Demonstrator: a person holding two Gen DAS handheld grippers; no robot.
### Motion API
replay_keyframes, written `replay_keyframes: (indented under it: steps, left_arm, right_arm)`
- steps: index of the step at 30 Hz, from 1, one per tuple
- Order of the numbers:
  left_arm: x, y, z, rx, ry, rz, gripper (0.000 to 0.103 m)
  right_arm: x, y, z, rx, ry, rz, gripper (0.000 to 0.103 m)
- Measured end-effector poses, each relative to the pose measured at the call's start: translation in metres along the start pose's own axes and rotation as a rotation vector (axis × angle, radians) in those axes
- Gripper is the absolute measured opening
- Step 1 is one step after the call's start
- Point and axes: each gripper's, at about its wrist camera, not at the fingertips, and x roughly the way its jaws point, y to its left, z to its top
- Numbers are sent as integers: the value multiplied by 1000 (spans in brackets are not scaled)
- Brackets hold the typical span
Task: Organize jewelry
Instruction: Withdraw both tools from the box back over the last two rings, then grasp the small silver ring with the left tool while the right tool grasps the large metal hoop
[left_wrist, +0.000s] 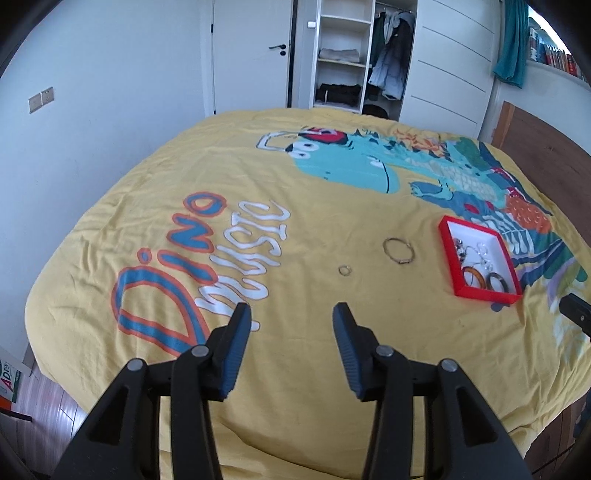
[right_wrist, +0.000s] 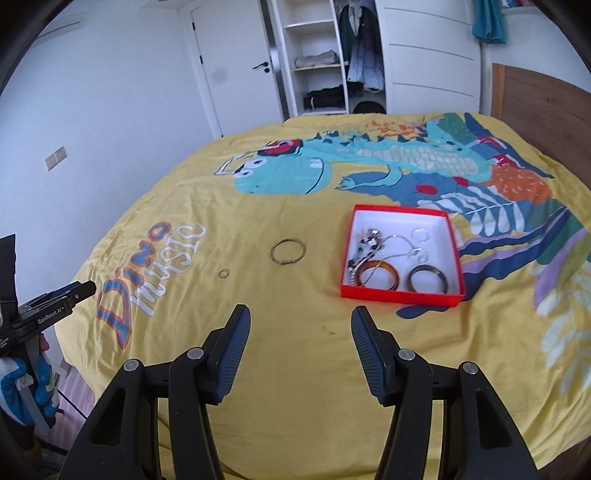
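Two loose pieces lie on the yellow bedspread (right_wrist: 295, 369): a small ring (right_wrist: 223, 273) and, just beyond it toward the box, a thin metal bangle (right_wrist: 288, 251), the two apart from each other. The red box (right_wrist: 400, 295) with its white lining sits on the bed to the right of them. Inside it two thick bangles can be counted, an amber one (right_wrist: 378, 279) and a dark one (right_wrist: 427, 279), side by side along the near wall. Behind them lies a tangle of silvery chain and beads (right_wrist: 384, 242) too fine to sort or count.

Both tools hang above the bedspread with jaws parted and nothing between them: the right tool (right_wrist: 300, 315) near the box's front wall, the left tool (left_wrist: 291, 314) short of the ring. From the right wrist view only one finger of the left tool shows at the left edge, with a blue-and-white gloved hand (right_wrist: 22, 384) below it, partly cut off.

Beyond the bed stand a white door (right_wrist: 236, 74), an open wardrobe (right_wrist: 317, 59) with folded and hanging clothes, and a wooden headboard (right_wrist: 546, 107) at right. The bedspread's dinosaur print and "Dino music" lettering run under everything.
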Motion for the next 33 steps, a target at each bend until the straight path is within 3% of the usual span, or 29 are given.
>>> replay_keyframes:
  steps: [11, 21, 33]
  left_arm:
    - [70, -27, -2, 62, 94, -84, 44]
    - [157, -50, 16, 84, 184, -114, 44]
    - [233, -65, 31, 82, 235, -150, 44]
  right_arm:
    - [75, 7, 3, -17, 104, 66, 56]
    - [174, 8, 32, -13, 190, 109, 51]
    - [292, -7, 75, 22, 277, 67, 41]
